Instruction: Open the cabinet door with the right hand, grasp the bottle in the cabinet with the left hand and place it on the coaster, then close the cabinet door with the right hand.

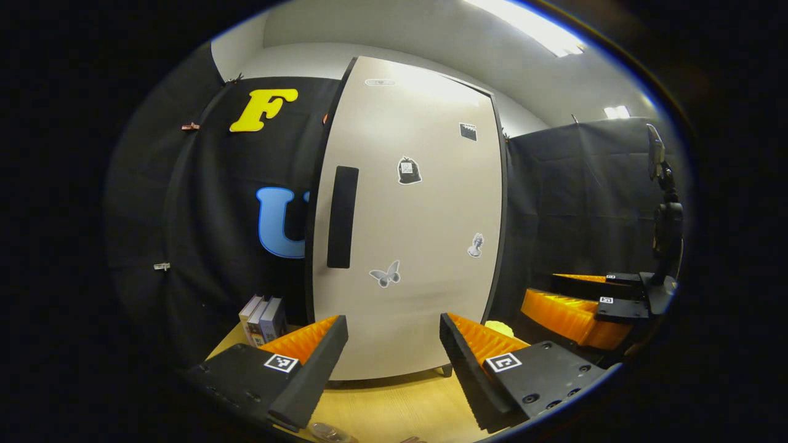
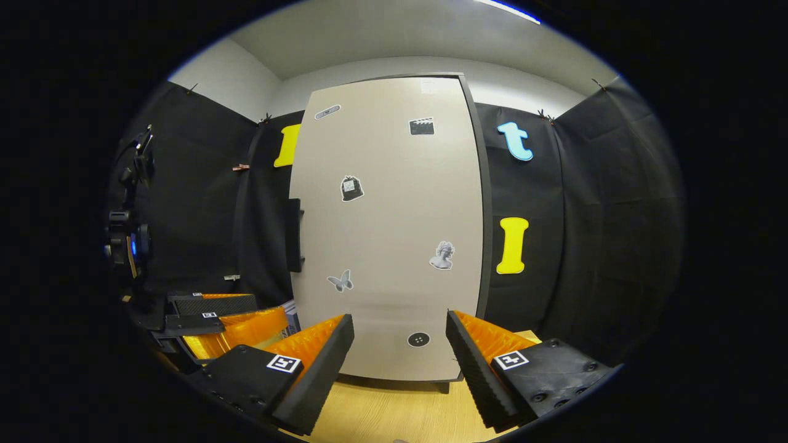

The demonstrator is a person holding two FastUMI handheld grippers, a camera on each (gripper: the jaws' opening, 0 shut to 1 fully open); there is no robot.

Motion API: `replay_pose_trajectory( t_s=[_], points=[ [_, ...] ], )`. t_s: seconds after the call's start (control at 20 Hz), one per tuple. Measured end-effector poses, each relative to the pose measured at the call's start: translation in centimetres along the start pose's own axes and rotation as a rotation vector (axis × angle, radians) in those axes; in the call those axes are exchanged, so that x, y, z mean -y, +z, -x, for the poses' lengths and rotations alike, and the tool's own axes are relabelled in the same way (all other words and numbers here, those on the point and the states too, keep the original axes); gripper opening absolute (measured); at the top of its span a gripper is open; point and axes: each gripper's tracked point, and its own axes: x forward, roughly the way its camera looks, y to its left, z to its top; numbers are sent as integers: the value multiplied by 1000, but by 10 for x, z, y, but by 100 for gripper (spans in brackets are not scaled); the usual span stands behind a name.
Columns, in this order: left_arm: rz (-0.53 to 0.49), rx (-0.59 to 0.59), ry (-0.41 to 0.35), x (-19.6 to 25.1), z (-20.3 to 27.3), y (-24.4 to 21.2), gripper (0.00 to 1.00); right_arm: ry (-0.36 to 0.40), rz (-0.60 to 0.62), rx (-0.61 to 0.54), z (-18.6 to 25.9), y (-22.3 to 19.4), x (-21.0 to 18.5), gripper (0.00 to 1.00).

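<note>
Wooden table (image 1: 394,406) carries shut cabinet door (image 1: 412,234) amid black cloth walls.

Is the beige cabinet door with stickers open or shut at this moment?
Shut. The beige stickered cabinet door sits flush in its dark frame, hiding the interior, and its black vertical handle is untouched; both grippers are held back, jaws apart.

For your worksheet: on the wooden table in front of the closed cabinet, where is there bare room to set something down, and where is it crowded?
Bare tabletop runs along the cabinet door's foot, between the right claw's open fingers. The left claw frames a similar strip. It is crowded at the cabinet's handle side, where books stand, and at the table's near edge, where a small round object lies.
</note>
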Motion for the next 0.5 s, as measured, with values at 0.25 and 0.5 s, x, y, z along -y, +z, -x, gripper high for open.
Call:
replay_pose_trajectory(
  t_s=[0.25,0.5],
  points=[
    [-16,8,-9,4,1,2,95,7,8,-9,0,-4,-3,98],
    [-29,10,-17,9,1,2,95,8,14,-8,1,-5,-2,98]
  ],
)
